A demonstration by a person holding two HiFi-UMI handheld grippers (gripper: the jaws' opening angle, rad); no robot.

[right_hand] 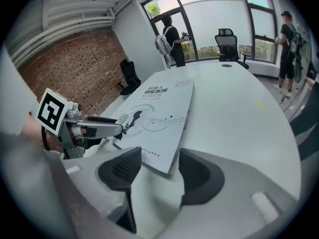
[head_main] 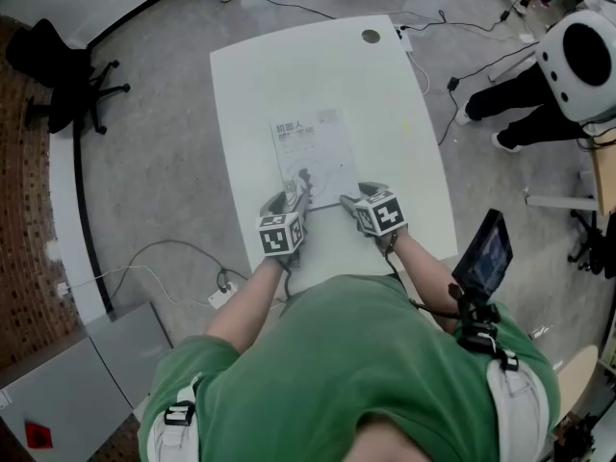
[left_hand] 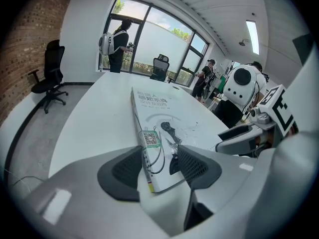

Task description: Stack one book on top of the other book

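Observation:
A white book (head_main: 313,152) with dark print on its cover lies flat on the white table (head_main: 385,114), its near edge toward me. I cannot tell whether a second book lies under it. My left gripper (head_main: 291,200) sits at the near left corner. In the left gripper view that corner of the book (left_hand: 154,128) pokes between the spread jaws of the left gripper (left_hand: 159,166), and no pad clearly presses on it. My right gripper (head_main: 362,194) straddles the near right corner. There the book (right_hand: 157,111) ends between the open jaws of the right gripper (right_hand: 159,169).
The table has a round cable hole (head_main: 371,36) at its far end. A black office chair (head_main: 58,70) stands on the floor at the left, with cables (head_main: 183,258) below it. A person with a white round headpiece (head_main: 577,56) stands at the right. A dark screen (head_main: 484,251) hangs by my right hip.

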